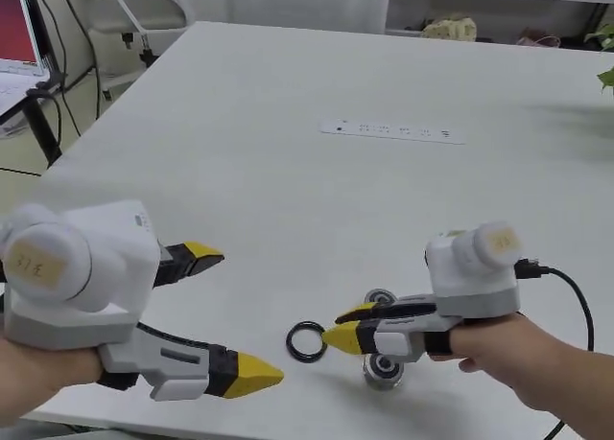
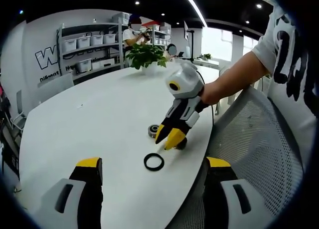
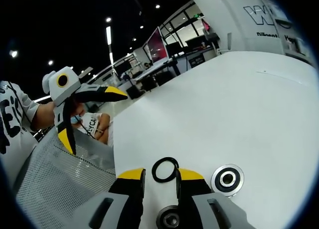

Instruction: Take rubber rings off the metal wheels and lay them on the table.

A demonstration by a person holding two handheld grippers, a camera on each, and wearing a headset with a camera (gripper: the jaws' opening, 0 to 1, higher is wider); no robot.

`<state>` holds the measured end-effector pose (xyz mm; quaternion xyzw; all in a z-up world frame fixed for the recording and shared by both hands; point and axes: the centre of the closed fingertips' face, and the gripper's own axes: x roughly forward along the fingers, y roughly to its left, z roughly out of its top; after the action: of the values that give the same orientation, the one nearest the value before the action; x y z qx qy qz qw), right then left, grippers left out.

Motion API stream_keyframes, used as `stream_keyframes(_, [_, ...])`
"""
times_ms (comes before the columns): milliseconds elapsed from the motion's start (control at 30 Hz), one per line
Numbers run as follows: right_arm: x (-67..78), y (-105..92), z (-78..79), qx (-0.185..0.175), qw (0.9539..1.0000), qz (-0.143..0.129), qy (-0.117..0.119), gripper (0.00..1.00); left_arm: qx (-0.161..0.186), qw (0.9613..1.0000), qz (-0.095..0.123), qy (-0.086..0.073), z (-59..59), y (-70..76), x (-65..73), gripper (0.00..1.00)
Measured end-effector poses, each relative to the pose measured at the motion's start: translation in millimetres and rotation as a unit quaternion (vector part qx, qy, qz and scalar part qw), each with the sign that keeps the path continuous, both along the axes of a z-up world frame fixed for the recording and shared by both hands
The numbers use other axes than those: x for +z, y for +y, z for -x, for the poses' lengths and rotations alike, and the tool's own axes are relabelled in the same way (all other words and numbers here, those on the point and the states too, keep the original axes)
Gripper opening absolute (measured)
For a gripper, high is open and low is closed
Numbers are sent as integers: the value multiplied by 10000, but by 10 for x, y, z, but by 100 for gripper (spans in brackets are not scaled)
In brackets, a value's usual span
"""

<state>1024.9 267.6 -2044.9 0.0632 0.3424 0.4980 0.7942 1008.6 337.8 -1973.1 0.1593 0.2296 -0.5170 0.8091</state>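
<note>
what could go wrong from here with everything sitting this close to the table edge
1. The rubber ring and the nearer metal wheel lie close to the table edge on the person's side; a nudge from the right hand-held gripper might push one off.
2. That wheel lies loose, so tugging at it with one gripper may just drag it; the left hand-held gripper hangs open, apart from it.

Ring on table, L of wheels.
</note>
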Motion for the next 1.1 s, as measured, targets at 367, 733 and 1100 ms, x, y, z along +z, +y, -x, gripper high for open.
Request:
stream_keyframes(367, [115,-245,58,-103,9993,129,-340,32,-19,10000,-5,-9,-6,-43,22,81])
stream_keyframes(733, [205,-462,148,-161,9970,338,-670,41,-25,10000,-30,-13,-2,-65,32,81])
stream_keyframes(1100, [253,-714,254,-354,9939,555,-883,51,-31,10000,-73,18,10,-57,8,81])
